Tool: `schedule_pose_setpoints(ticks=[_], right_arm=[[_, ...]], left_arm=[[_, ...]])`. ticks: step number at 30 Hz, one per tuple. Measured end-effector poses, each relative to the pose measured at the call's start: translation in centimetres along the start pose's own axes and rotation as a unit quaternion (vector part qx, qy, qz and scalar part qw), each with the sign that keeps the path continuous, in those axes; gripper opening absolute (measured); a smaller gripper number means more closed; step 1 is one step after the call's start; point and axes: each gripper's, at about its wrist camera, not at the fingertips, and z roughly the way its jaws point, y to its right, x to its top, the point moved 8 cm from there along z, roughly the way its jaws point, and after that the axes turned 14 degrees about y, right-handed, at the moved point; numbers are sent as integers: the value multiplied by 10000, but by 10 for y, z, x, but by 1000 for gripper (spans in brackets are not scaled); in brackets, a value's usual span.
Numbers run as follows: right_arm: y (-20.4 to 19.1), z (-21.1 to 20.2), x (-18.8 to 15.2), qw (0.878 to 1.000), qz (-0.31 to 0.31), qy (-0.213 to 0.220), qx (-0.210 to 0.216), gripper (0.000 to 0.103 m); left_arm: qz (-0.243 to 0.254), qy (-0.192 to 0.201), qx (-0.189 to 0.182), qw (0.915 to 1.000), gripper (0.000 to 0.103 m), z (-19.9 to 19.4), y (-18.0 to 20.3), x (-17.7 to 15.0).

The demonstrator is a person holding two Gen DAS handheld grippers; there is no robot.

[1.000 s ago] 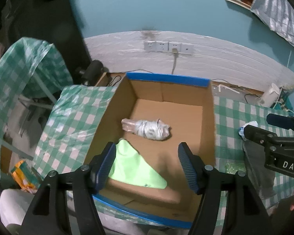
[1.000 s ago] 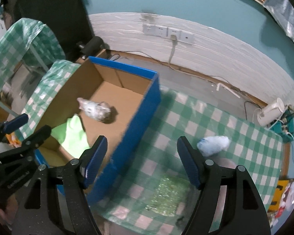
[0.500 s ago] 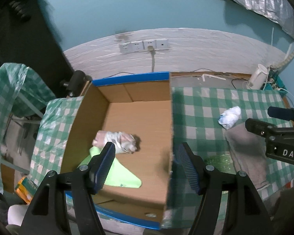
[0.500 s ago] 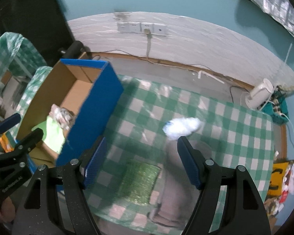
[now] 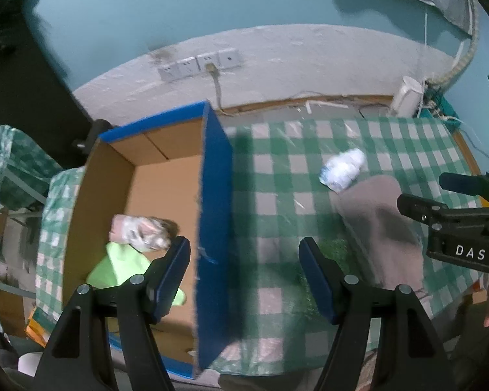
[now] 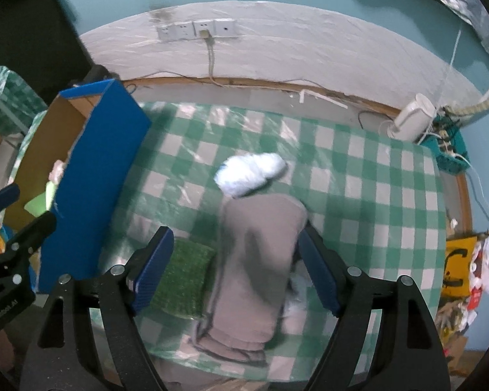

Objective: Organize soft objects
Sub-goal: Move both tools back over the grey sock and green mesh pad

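Observation:
A blue-sided cardboard box point(image 5: 212, 176) stands at the table's left; it also shows in the right wrist view point(image 6: 97, 163). Inside lie a wrapped grey-pink bundle point(image 5: 140, 228) and a lime green cloth point(image 5: 120, 267). On the checked tablecloth lie a white-blue bundle point(image 6: 251, 174), a folded grey cloth point(image 6: 254, 260) and a green scrubby pad point(image 6: 185, 277). My left gripper point(image 5: 244, 277) is open and empty, above the box's right wall. My right gripper point(image 6: 234, 267) is open and empty, straddling the grey cloth from above.
The green checked tablecloth point(image 6: 375, 195) covers the table. A white device point(image 6: 410, 120) and cables sit at the far right corner. Wall sockets point(image 6: 195, 29) are behind. Clutter lies on the floor at right point(image 6: 472, 270).
Both grippers have swung right, away from the box and over the table. The grey cloth now lies between my right gripper's fingers. Both stayed open.

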Motion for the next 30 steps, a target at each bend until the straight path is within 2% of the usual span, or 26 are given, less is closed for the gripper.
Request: schedule_pose_setpoints(ticks=[12,19,30], right_arm=[[35,29,-44,9977,394,-547,-66,79],[33,47,-65,9960,330,-832,-46,79],[20,65,-80,9944,-2,-1058,-47,79]], left_arm=[[239,-499,-69,9984,71,33,36,-27],[170,-803,-102,9966,71,52,43,-41],[243,-1057,-14,9941,71,69,41,-60]])
